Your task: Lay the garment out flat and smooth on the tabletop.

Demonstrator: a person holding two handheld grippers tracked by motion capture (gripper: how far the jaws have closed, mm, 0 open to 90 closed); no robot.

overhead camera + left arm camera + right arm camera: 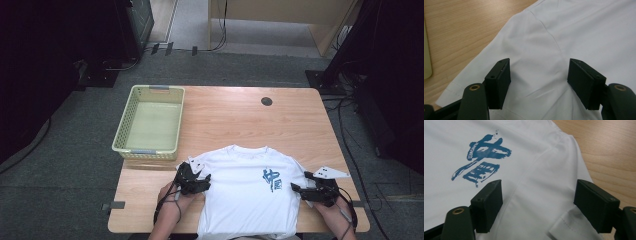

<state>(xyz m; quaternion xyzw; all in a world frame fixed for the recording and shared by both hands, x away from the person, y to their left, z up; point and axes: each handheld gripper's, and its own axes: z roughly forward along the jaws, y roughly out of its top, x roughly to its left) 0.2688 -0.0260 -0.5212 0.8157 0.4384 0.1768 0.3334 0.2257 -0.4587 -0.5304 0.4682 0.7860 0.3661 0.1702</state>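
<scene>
A white T-shirt point(240, 200) with a blue brush-style print point(271, 179) lies flat, chest up, at the front of the wooden table point(240, 115). My left gripper point(204, 182) sits at the shirt's left sleeve. In the left gripper view its jaws point(539, 62) stand open over the armpit seam of the shirt point(574, 32), with cloth lying loose between them. My right gripper point(299, 181) is at the opposite sleeve. In the right gripper view it point(539, 183) is open too, straddling the sleeve seam, with the print point(482, 155) to its left and the sleeve hem point(566, 225) near the right jaw.
A pale green slotted basket point(150, 150) stands on the table's left side, just beyond the left sleeve. A dark round cable hole point(266, 101) lies near the far edge. Bare wood stretches behind the shirt. Cables run across the floor around the table.
</scene>
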